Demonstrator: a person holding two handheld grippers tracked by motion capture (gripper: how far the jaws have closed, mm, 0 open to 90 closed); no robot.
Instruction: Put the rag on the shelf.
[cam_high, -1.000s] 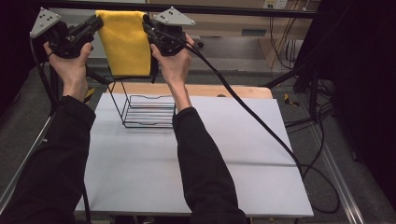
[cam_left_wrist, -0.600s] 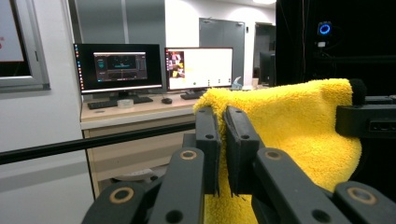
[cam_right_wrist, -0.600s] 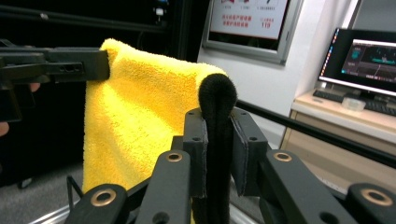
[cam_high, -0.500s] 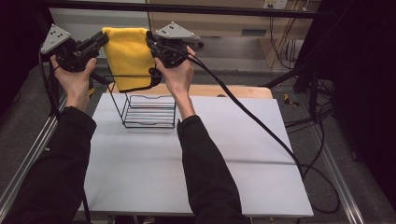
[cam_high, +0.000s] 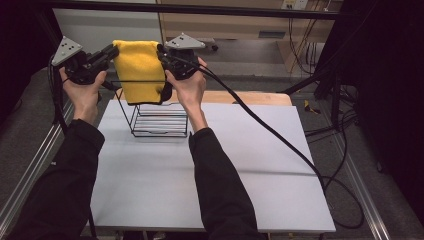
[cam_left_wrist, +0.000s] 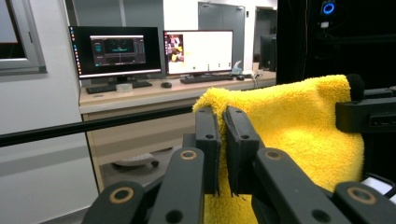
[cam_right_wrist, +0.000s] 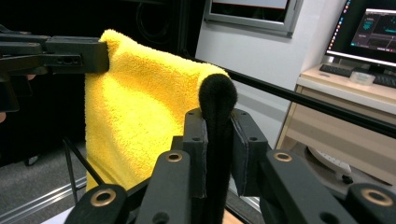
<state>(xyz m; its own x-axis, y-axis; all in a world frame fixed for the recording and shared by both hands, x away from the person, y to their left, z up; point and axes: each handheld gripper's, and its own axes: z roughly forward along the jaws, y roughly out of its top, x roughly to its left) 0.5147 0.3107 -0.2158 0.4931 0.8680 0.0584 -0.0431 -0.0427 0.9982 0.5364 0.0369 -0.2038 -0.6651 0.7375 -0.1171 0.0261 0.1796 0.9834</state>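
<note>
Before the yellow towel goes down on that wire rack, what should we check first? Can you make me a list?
1. Left gripper has a good hold on the yellow towel: ok, its jaws are pinched on the towel's edge.
2. Right gripper has a good hold: ok, its jaws are shut on the towel's black edge.
3. Towel is stretched between the two grippers: ok, it hangs flat, not bunched.
4. Towel is over the wire rack: ok, it hangs right above it in the high view.
5. Towel is free of the rack's wires: cannot tell, its bottom edge overlaps the rack's top.
6. Rack stands upright on the white table: ok.
</note>
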